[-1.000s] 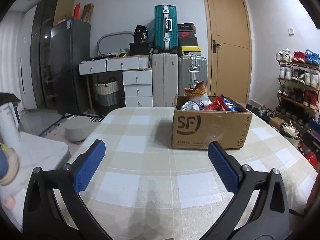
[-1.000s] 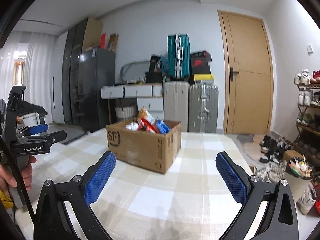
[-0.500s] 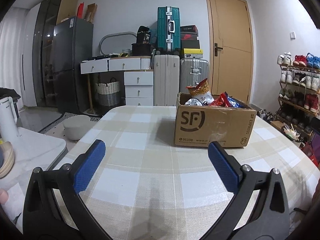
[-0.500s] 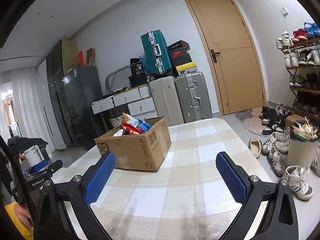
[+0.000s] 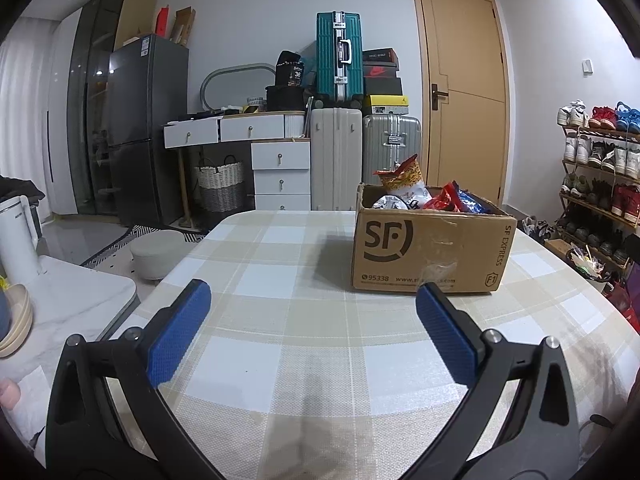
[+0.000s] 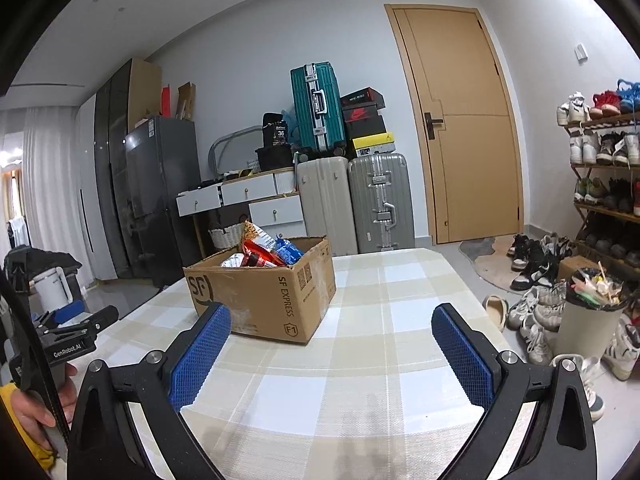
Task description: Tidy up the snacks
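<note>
A brown cardboard box (image 5: 428, 252) printed SF EXPRESS stands on the checked tablecloth (image 5: 304, 320), filled with snack bags (image 5: 404, 186) in red, blue, silver and yellow. In the right wrist view the same box (image 6: 276, 300) sits left of centre with the snacks (image 6: 264, 250) poking out. My left gripper (image 5: 312, 304) is open, low over the table, short of the box. My right gripper (image 6: 332, 332) is open too, empty, to the right of the box. The left gripper (image 6: 76, 322) shows at the far left of the right wrist view, held by a hand (image 6: 28, 404).
A white side table (image 5: 60, 308) with a kettle (image 5: 18, 240) and bowls stands left of the table. Suitcases (image 5: 340, 64), drawers and a fridge line the back wall. A shoe rack (image 6: 604, 184), loose shoes and a bin (image 6: 592, 312) are on the right by the door.
The right gripper's view has swung and tilted; the box now sits closer and lower left. The left gripper has shifted slightly; the box looks a little nearer. Both stay open.
</note>
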Demonstrator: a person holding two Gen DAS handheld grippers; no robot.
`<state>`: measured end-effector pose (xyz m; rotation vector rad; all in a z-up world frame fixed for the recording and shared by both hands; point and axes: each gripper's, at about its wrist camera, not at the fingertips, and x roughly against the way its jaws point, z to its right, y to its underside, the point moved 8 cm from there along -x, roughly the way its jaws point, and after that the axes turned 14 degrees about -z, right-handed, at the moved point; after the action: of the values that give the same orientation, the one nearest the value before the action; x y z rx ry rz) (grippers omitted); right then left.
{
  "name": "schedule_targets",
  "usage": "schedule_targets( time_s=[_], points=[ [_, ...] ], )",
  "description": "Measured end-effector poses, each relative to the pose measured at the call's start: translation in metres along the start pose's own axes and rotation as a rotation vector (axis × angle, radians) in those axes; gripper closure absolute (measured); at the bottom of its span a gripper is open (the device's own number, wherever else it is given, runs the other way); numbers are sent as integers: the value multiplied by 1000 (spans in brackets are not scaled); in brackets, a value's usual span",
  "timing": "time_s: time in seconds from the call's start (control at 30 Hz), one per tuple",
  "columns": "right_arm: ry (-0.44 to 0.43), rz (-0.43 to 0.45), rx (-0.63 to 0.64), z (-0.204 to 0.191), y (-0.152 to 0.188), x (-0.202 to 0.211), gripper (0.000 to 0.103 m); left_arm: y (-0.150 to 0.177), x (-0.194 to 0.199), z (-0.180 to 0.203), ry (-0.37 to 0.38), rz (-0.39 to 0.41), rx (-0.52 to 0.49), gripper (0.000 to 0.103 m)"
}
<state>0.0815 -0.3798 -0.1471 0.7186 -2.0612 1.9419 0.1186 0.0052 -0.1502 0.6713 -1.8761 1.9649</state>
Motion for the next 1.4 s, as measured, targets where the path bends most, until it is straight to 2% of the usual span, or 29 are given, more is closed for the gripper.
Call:
schedule_targets(
  time_s=[0.07,0.23,0.5,0.77,1.07,1.4],
  points=[
    [39,-2,38,-5,2,-1,1,0,-1,0,-1,1,0,0],
    [33,0,116,-23,4,-1,1,0,-2,0,-1,-2,1,0],
    [15,-13,59,-10,4,-4,1,1,-1,0,3,-1,0,0],
    [13,-18,71,-13,5,-5,1,3,-9,1,-7,-27,4,0],
    [11,-18,57,-12,6,-7,1,5,-13,-1,-10,-41,53,0],
    [11,-20,53,-12,6,-7,1,7,-14,3,-14,-38,46,0]
  ],
)
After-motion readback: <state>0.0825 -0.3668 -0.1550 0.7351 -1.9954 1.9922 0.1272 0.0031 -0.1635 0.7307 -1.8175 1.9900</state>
